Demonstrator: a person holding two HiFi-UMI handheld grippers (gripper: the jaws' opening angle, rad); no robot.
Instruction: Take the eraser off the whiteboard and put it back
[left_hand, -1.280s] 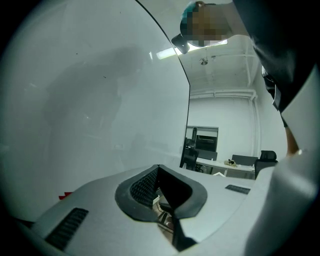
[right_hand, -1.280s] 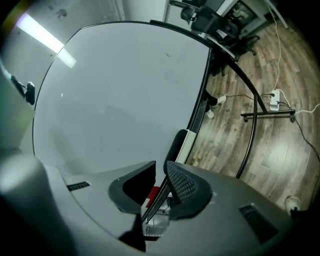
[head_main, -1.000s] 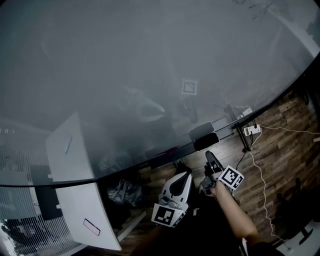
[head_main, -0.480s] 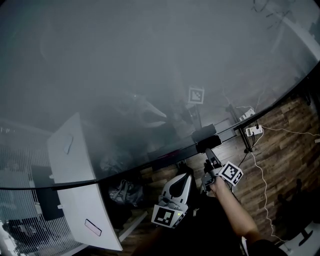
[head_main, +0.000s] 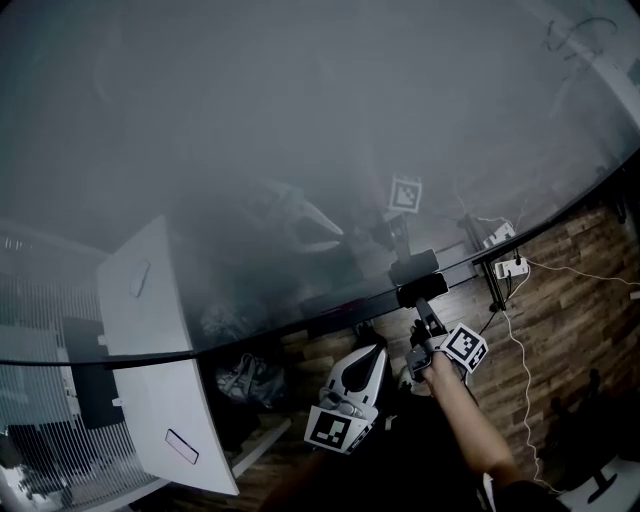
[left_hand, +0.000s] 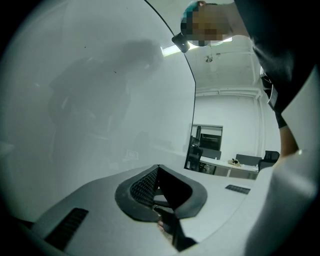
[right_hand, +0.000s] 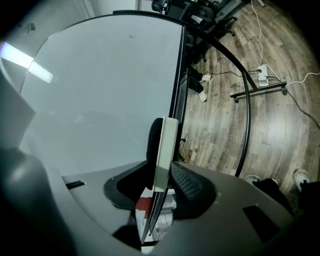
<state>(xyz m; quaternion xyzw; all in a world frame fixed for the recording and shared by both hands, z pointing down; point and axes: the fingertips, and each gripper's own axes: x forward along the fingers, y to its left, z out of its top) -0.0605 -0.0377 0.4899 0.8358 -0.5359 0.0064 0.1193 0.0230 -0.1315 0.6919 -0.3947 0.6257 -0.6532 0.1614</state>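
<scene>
The eraser (head_main: 421, 291), a dark block with a white back, sits on the lower edge of the big whiteboard (head_main: 300, 150). My right gripper (head_main: 424, 308) reaches up to it from below. In the right gripper view the eraser (right_hand: 166, 145) stands on edge between the jaws of my right gripper (right_hand: 161, 171). Those jaws are closing around it; the right pad lies close beside its white side and I see no firm squeeze. My left gripper (head_main: 368, 352) hangs lower, to the left, away from the board. In its own view the left gripper (left_hand: 158, 169) is shut on nothing.
A white power strip (head_main: 510, 267) and its cable lie on the wooden floor beside the board's black stand leg (head_main: 492, 290). A white cabinet door (head_main: 140, 300) stands open at the left. A dark bag (head_main: 240, 380) lies under the board.
My right gripper has edged up against the eraser at the board's lower edge, and its jaws now stand either side of it. My left gripper has stayed where it was.
</scene>
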